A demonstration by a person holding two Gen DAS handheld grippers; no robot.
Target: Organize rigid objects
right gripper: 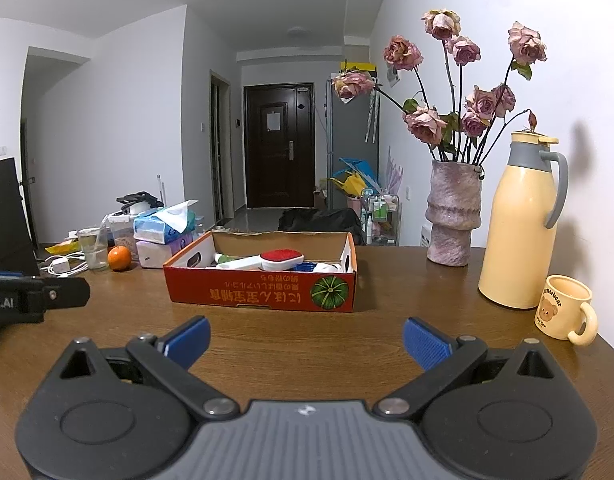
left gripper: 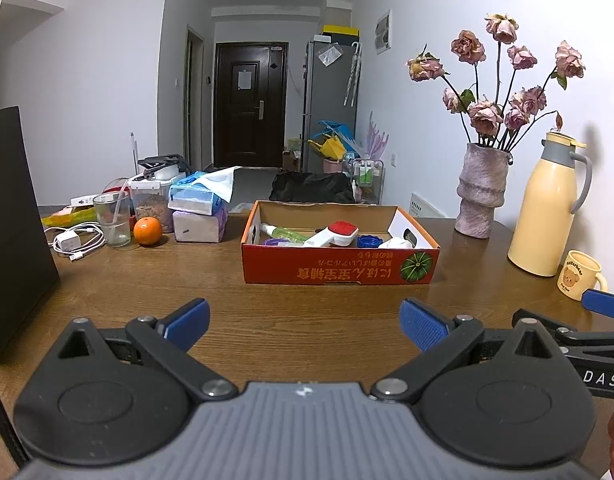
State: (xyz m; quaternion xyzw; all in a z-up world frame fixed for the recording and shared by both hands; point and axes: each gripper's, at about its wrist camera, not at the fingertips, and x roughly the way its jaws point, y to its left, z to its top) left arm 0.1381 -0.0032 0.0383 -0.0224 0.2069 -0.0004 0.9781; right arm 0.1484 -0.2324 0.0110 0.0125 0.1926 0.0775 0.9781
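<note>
A red cardboard box stands on the wooden table ahead of both grippers. In it lie a white brush with a red pad, a green bottle, a blue cap and other small items. My left gripper is open and empty, low over the table in front of the box. My right gripper is open and empty too, beside the left one; part of it shows at the right edge of the left wrist view.
At the left stand an orange, a glass, a white charger, tissue packs and a black box. At the right stand a vase of roses, a yellow thermos and a bear mug.
</note>
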